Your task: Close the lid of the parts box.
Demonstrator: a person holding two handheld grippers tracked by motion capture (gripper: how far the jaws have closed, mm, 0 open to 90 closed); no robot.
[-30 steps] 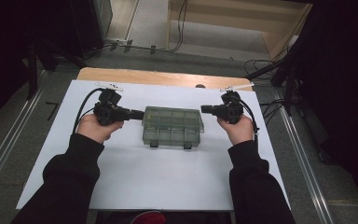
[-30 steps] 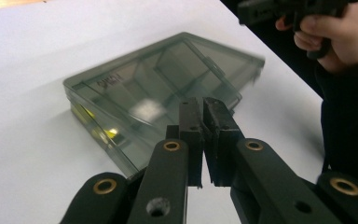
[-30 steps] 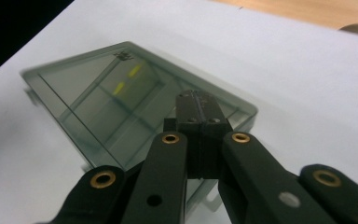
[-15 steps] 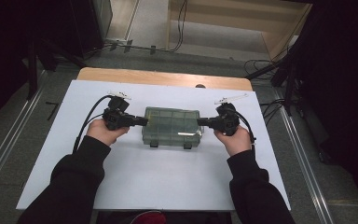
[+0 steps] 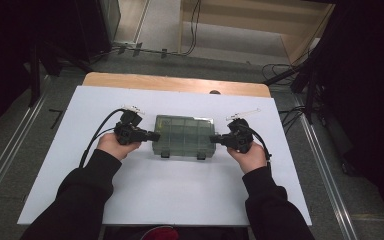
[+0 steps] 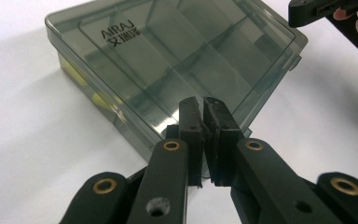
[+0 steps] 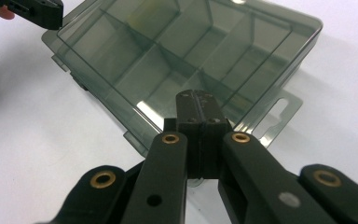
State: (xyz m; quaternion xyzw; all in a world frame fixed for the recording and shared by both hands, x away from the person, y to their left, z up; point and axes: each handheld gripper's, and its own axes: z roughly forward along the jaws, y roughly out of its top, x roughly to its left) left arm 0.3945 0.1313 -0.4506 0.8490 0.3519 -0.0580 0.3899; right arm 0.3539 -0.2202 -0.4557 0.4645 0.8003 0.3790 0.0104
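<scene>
Box: a smoky clear compartment box (image 5: 184,136) lay lid-closed at centre frame on the white desk (image 5: 170,195).
Left gripper view: lid lettering and something yellow (image 6: 95,99) inside.
Left gripper (image 5: 154,135): fingers closed, empty, at box's left end.
Right gripper (image 5: 213,139): fingers closed, empty, at right end.

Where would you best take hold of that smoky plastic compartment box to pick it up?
Probably by its two short ends, one gripper from each side. The box lies flat, lid closed, wider than one jaw opening looks, with its latches on the near long edge. The left gripper and right gripper, both shut, already sit at those ends.
</scene>
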